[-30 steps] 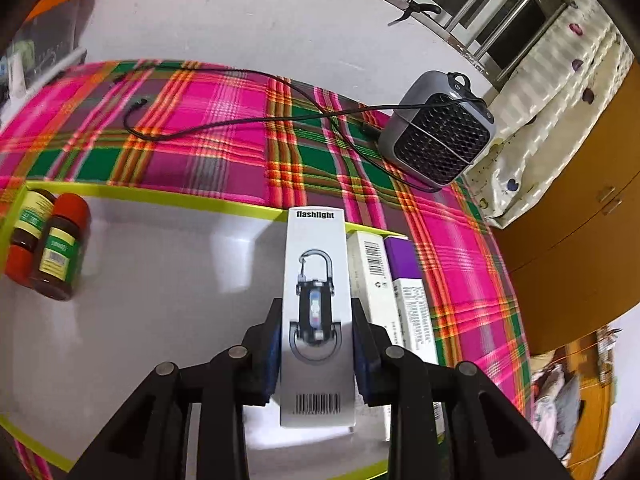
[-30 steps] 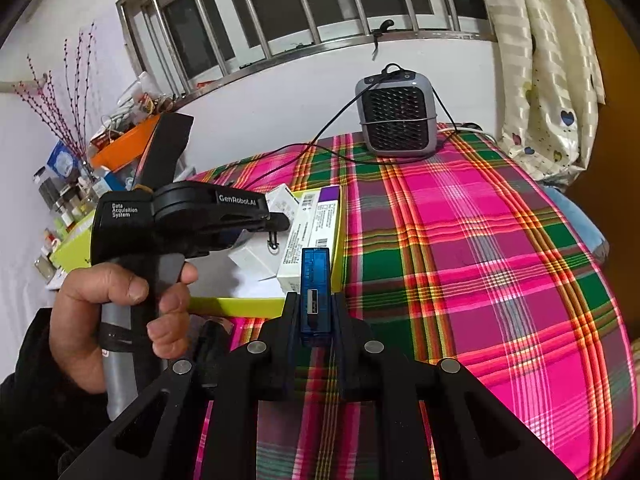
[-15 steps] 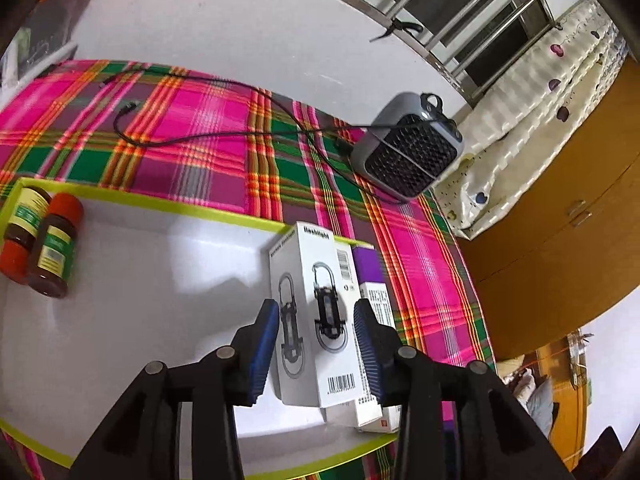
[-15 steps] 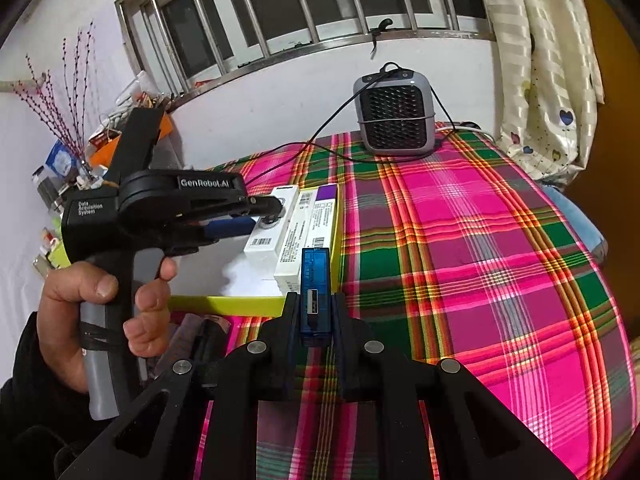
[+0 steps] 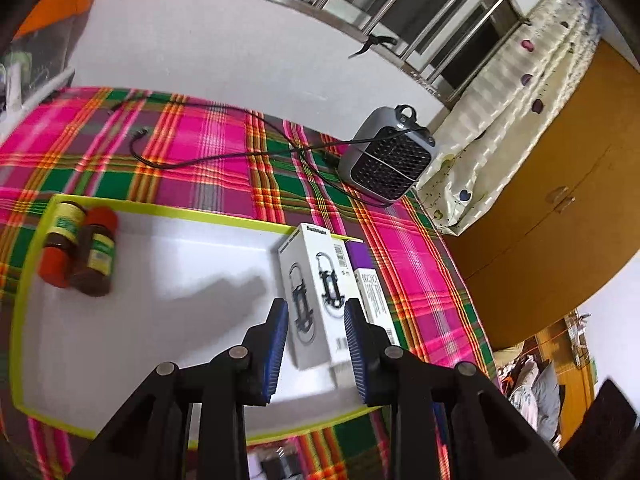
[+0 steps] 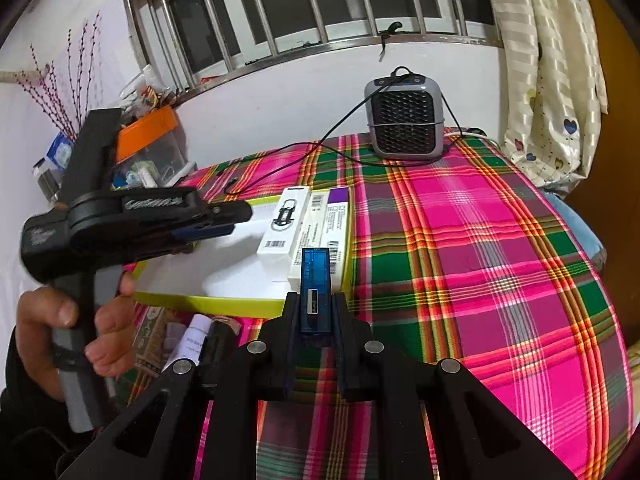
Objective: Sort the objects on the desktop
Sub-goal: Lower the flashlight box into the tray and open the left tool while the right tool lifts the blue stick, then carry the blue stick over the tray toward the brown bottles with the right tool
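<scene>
A white flashlight box (image 5: 312,292) (image 6: 285,221) lies in the white tray with a yellow-green rim (image 5: 160,213) (image 6: 208,303), beside a white box and a purple-topped box (image 5: 366,276) (image 6: 334,216). My left gripper (image 5: 316,346) hovers open above and behind the flashlight box, holding nothing; in the right wrist view it (image 6: 236,216) is held by a hand left of the boxes. My right gripper (image 6: 314,312) is shut on a translucent blue USB device (image 6: 315,280), in front of the tray's near edge.
Two brown jars with red lids (image 5: 78,248) lie at the tray's left end. A grey fan heater (image 5: 386,156) (image 6: 404,118) and its black cable (image 5: 200,162) sit on the plaid tablecloth at the back. Small items (image 6: 200,340) lie before the tray. An orange-lidded bin (image 6: 148,136) stands at left.
My left gripper opened and let go of the flashlight box, which now lies in the tray beside the other boxes, then pulled back and up. My right gripper has kept still with the blue device.
</scene>
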{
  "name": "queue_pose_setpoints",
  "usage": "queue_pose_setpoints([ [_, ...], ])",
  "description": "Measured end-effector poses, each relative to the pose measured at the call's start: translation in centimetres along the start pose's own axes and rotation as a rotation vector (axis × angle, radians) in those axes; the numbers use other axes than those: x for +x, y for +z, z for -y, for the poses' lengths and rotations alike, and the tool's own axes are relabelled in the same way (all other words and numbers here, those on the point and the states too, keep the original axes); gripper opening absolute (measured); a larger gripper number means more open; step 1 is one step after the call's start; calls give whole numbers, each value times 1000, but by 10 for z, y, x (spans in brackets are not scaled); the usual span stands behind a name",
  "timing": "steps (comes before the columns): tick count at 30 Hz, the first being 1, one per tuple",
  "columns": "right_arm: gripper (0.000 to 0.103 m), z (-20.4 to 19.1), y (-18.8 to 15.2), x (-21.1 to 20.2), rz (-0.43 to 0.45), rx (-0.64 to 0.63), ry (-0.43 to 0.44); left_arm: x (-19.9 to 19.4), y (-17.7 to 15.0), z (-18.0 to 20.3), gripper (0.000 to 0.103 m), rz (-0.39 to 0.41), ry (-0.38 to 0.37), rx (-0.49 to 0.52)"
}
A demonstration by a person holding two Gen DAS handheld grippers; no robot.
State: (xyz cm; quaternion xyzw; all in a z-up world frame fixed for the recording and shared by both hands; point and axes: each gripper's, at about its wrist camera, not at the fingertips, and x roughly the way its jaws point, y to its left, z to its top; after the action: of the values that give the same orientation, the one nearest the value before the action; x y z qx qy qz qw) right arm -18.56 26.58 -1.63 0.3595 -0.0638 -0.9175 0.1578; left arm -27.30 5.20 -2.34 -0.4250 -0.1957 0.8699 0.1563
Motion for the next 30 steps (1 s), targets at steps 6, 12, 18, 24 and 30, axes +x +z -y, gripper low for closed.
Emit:
queue_pose_setpoints([
  [6, 16, -10, 2, 4, -9, -24, -2, -19, -14, -12, 29, 36, 26, 46],
  [12, 16, -22, 4, 11, -22, -46, 6, -36, -26, -21, 29, 73, 48, 110],
  [18, 16, -35, 5, 21, -42, -69, 25, -50, -29, -32, 29, 118, 89, 132],
  [24, 16, -46, 6, 27, -54, -87, 35, -63, -25, -54, 29, 158, 134, 94],
  [30, 16, -59, 9, 35, -63, -108, 56, -70, -22, -78, 29, 185, 184, 38],
])
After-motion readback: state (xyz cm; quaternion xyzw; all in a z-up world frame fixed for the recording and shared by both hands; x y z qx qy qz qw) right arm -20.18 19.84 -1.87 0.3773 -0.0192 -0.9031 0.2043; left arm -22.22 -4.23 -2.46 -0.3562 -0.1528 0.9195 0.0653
